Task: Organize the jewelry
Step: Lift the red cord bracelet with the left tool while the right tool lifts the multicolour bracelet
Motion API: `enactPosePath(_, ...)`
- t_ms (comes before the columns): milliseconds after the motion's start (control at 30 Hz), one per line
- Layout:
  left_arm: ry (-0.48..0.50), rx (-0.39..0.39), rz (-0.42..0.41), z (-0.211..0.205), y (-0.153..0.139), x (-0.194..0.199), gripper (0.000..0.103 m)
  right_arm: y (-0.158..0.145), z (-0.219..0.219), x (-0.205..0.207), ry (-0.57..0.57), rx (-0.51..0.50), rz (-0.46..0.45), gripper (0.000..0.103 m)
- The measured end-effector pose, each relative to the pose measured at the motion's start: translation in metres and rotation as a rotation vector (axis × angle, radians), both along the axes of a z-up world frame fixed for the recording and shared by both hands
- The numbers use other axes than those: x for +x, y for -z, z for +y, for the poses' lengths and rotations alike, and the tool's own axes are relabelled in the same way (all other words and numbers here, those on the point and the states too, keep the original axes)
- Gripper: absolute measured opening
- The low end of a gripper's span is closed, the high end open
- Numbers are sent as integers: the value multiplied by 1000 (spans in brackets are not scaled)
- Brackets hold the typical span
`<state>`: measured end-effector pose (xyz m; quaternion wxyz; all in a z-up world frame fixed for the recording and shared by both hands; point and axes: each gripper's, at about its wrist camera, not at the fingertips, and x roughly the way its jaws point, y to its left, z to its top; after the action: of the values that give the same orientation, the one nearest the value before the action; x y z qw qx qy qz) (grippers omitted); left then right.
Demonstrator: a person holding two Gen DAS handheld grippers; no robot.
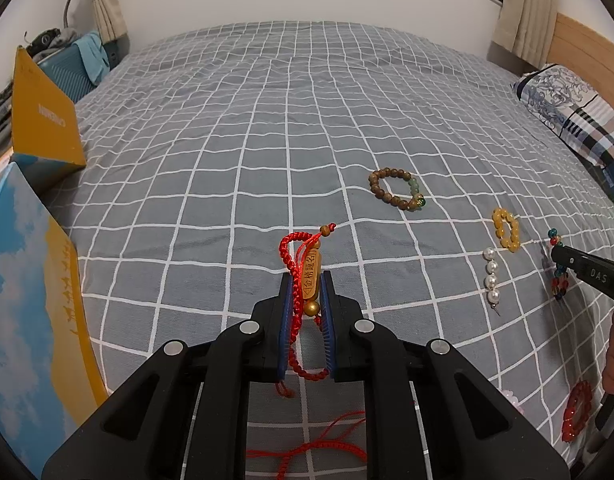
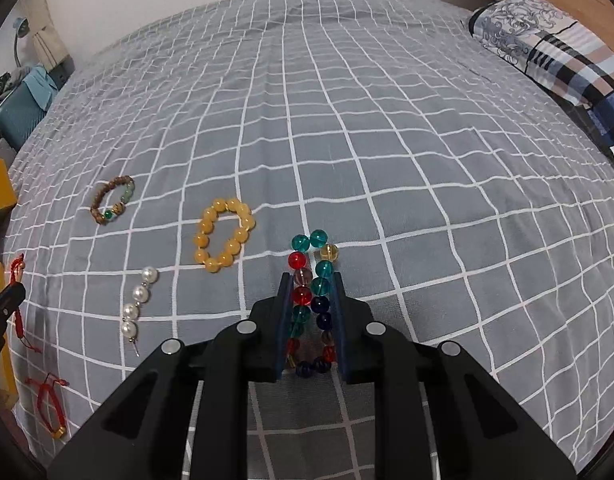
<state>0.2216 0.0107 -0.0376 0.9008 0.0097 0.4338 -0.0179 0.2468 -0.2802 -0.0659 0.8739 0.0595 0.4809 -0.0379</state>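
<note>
My left gripper is shut on a red braided cord bracelet with a carved wooden tag, held a little above the grey checked bedspread. In the right wrist view my right gripper is shut on a bracelet of multicoloured glass beads. Its two rows of beads are squeezed together between the blue pads. The right gripper's tip also shows at the far right of the left wrist view. The left gripper's tip shows at the left edge of the right wrist view.
On the bedspread lie a brown wood-bead bracelet, a yellow bead bracelet, a pearl strand, a red bead bracelet and a loose red cord. Yellow and blue boxes stand at the left, a pillow at the right.
</note>
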Motion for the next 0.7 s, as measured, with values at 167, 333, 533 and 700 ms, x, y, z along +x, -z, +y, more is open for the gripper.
enactPosePath(167, -1, -1, -4, 1, -1, 0, 13, -12, 2, -6, -6, 9, -50, 17)
enactPosePath(333, -3, -3, -15, 0, -3, -1, 13, -22, 5, -11, -5, -19, -103, 0)
enactPosePath(533, 1, -4, -23, -1, -4, -3, 13, -21, 5, -9, -16, -26, -103, 0)
enactPosePath(700, 5, 1, -17, -2, -2, -3, 14, -3, -9, 3, 34, 5, -29, 44)
